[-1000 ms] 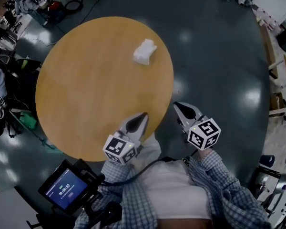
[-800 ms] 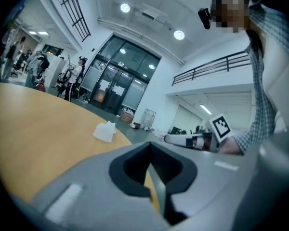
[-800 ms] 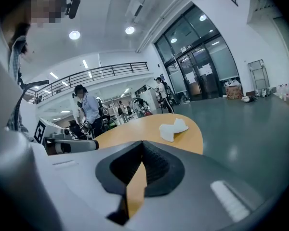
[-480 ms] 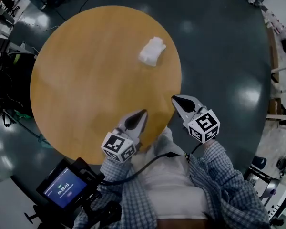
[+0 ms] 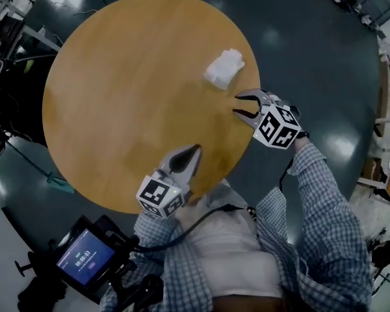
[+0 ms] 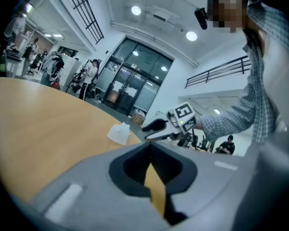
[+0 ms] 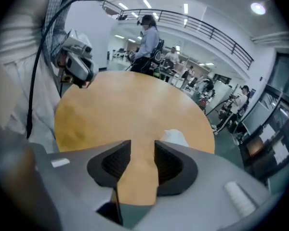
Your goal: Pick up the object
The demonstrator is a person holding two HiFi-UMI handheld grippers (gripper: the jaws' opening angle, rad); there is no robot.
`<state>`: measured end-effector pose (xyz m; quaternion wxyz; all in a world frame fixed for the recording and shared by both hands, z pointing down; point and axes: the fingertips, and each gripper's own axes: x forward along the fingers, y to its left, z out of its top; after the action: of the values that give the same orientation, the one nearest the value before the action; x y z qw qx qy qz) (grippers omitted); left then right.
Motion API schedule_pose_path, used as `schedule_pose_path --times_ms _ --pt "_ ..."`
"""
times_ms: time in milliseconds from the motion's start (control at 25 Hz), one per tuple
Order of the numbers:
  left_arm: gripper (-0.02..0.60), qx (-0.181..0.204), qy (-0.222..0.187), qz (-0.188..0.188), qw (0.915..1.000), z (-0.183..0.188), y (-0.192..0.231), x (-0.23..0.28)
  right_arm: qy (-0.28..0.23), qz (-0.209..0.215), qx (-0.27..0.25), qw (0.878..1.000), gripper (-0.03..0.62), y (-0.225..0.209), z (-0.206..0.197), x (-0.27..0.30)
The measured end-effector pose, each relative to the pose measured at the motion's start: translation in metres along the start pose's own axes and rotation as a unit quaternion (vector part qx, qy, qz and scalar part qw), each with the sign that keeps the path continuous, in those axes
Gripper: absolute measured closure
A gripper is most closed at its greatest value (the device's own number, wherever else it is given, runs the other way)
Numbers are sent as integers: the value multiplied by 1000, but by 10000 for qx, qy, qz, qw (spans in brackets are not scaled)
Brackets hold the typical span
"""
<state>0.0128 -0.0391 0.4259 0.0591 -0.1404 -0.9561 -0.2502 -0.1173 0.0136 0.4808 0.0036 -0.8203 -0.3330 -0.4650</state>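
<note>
The object (image 5: pixel 223 68), a small white crumpled lump that could be tissue or thin cloth (I cannot tell which), is lying on the round wooden table (image 5: pixel 130 96). It is sitting near the table's right edge, on the side away from the person, with nothing else on the table around it.

The right gripper (image 5: pixel 236 105) is hovering just beside the object, at the table's rim, with its tips pointing toward it. Its jaws are opening and standing partly apart. The right gripper view is showing only bare tabletop in the gap, with the object peeking just past the right jaw, so nothing is between them yet. The jaws are probably spreading here so that they can pass on either side of the lump once the gripper is moved closer. As I read it, the reach is nearly made and the grasp itself is not yet begun. The gripper seems to need a small turn to the right to centre the object in the gap.

The left gripper (image 5: pixel 194 153) is hanging over the near edge of the table, well apart from the object. Its jaws are pressed together with nothing in them. It appears to be parked out of the way, leaving the pickup to the right hand.
</note>
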Motion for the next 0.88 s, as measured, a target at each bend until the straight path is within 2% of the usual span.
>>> schedule_pose_path --times_ms 120,320,560,760,880 --pt "583 -68 -102 235 9996 4 12 0 482 416 -779 9949 393 -23 -12 30" --pt "583 -154 -212 527 9983 8 29 2 1220 983 -1857 9700 247 -59 -35 63" --pt "583 -297 -389 819 9954 16 40 -2 1913 1395 -2972 9250 196 -95 -49 86" --pt "583 -411 -466 1066 9924 23 48 -3 2271 1790 -3570 8882 158 -113 -53 102" --pt "583 -441 -452 1122 9917 24 52 -4 2419 1953 -3616 8790 155 -116 -62 112"
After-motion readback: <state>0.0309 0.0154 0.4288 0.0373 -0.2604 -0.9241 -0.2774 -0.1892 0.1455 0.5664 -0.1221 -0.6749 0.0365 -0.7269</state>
